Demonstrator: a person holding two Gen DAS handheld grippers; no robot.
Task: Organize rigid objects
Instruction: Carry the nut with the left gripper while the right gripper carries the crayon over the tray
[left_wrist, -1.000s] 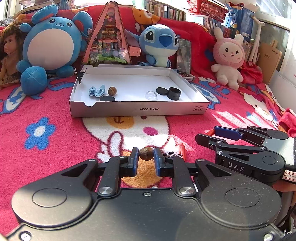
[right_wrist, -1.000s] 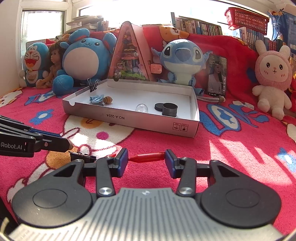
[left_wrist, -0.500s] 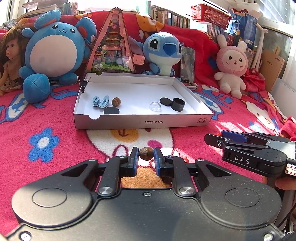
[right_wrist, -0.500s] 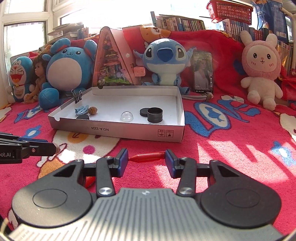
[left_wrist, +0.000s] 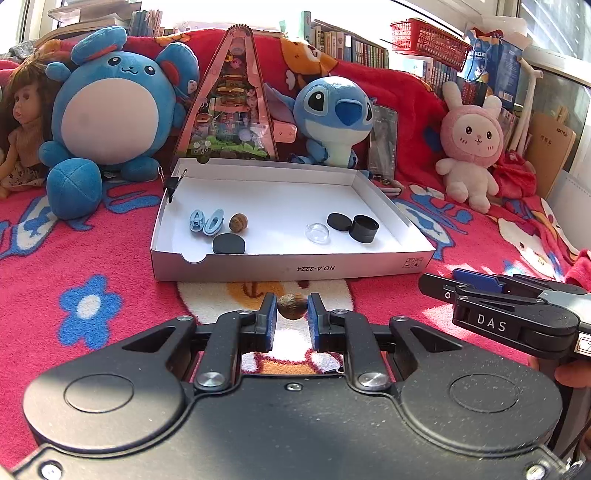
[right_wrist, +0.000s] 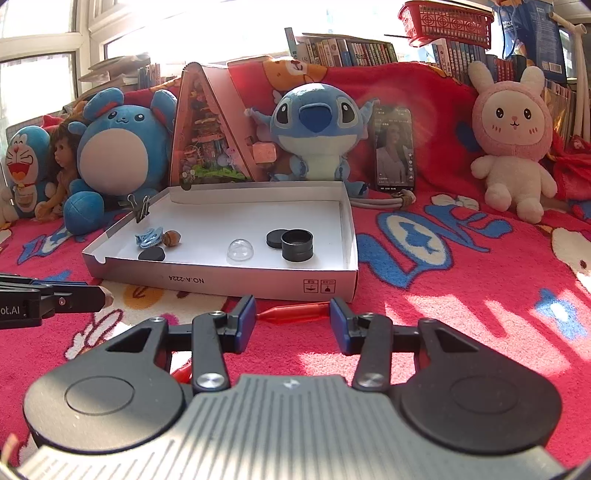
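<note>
My left gripper is shut on a brown nut, held above the blanket just in front of the white cardboard tray. My right gripper holds a red pen-like stick crosswise between its blue pads, near the tray's front right corner. In the tray lie blue clips, another brown nut, a flat black disc, a clear dome, a black lid and a black round cup.
Plush toys stand behind the tray: a blue round one, Stitch, a pink rabbit. A triangular diorama and a phone stand at the back. A binder clip grips the tray's far left corner.
Both grippers have risen and moved closer to the tray, each still carrying its object. The right gripper has shifted left, toward the tray's front right corner.
</note>
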